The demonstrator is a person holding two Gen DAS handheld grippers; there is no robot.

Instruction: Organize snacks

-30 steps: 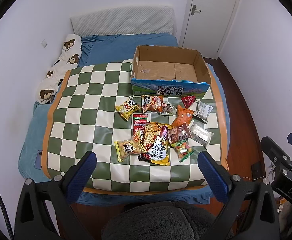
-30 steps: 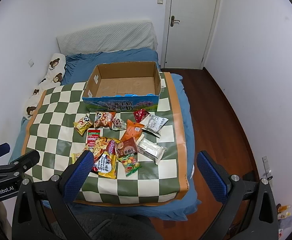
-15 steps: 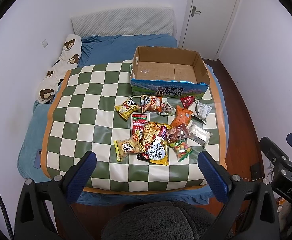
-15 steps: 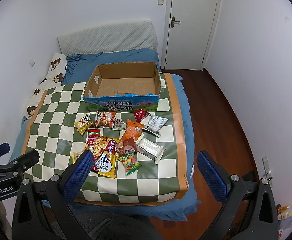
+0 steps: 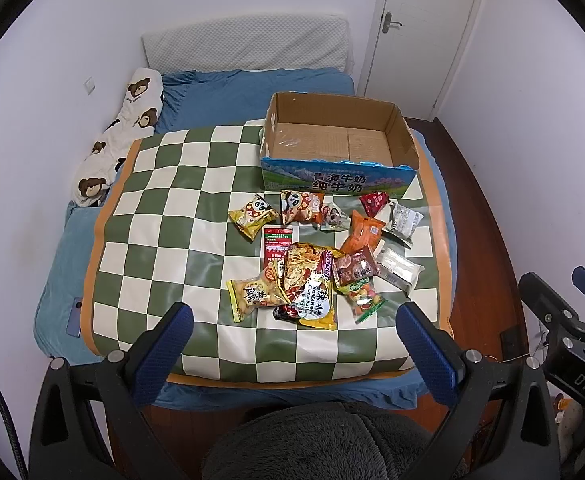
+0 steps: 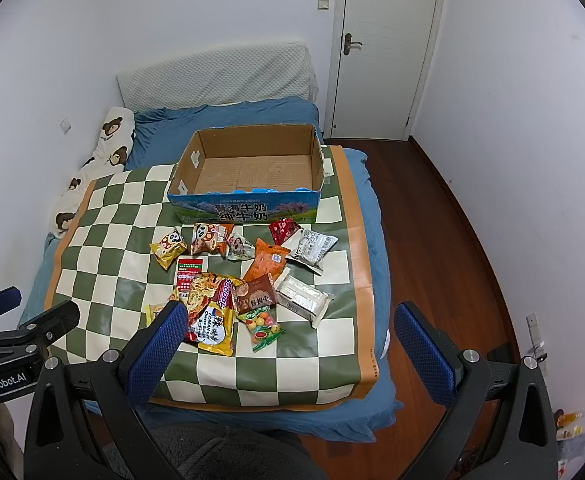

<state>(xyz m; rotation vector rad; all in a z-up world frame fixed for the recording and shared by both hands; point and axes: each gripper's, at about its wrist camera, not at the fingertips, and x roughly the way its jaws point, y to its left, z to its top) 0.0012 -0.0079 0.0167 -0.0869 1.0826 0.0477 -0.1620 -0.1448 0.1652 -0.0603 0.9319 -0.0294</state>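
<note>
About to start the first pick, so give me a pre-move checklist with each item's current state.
1. Cardboard box open, nothing inside: ok.
2. Left gripper open, holding nothing: ok.
3. Right gripper open, holding nothing: ok.
4. Snacks all on the checkered mat, none in the box: ok.
5. Orange packet free to lift: not ok, the brown packet overlaps its near end.
6. Grippers within reach of the pile: cannot tell; both hang short of the bed's near edge.
</note>
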